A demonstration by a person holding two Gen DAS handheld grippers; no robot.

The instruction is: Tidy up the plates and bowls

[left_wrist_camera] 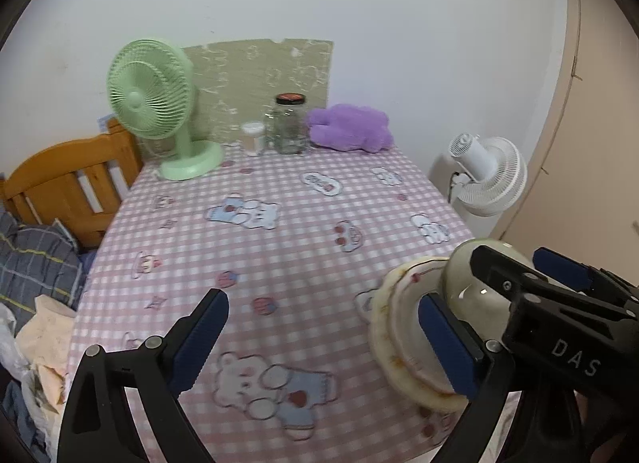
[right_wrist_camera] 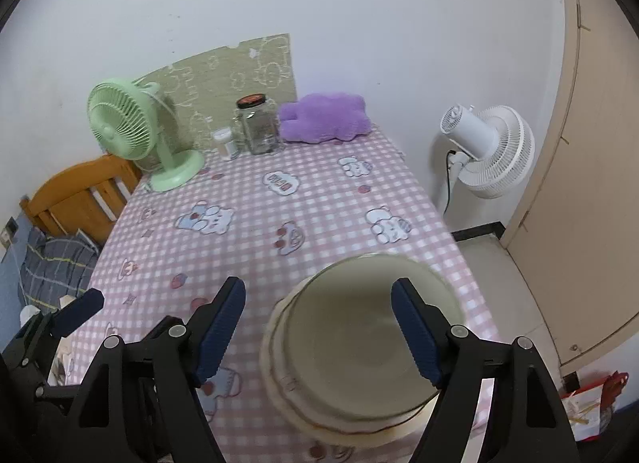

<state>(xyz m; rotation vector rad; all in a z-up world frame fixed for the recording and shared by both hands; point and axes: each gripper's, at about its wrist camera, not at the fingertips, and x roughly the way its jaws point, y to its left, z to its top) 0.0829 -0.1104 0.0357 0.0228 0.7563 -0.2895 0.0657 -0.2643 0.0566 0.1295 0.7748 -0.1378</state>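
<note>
So the stack of dishes [right_wrist_camera: 359, 351] is sitting on the near right part of the table [right_wrist_camera: 255, 223], a cream bowl [right_wrist_camera: 375, 343] nested on top of a scalloped plate [right_wrist_camera: 279, 383] with brownish marks around the rim. My right gripper [right_wrist_camera: 319, 339] is hovering right over it with the jaws spread wide: the right finger [right_wrist_camera: 415, 335] shows in front of the bowl's inside, the left finger [right_wrist_camera: 221, 331] is off to the left over the pink checked cloth, and neither pad looks like it's pressing on anything. My left gripper [left_wrist_camera: 323, 343] is spread wide too, with nothing between the fingers but tablecloth; the stack sits at its right finger [left_wrist_camera: 447, 343], mostly beyond it to the right, and I can't tell if that pad touches the plate rim. From the left camera I get the side of the stack, so you can see the bowl's outer wall [left_wrist_camera: 459, 275] and the plate's wavy edge [left_wrist_camera: 395, 327], plus my right gripper [left_wrist_camera: 527, 267] sitting over the bowl. The right camera looks straight down into the bowl instead, and catches the left gripper [right_wrist_camera: 80, 311] poking in at the far left edge. Far end of the table has a green fan [right_wrist_camera: 127, 131], a glass jar [right_wrist_camera: 257, 127] and a purple plush [right_wrist_camera: 323, 117].
</note>
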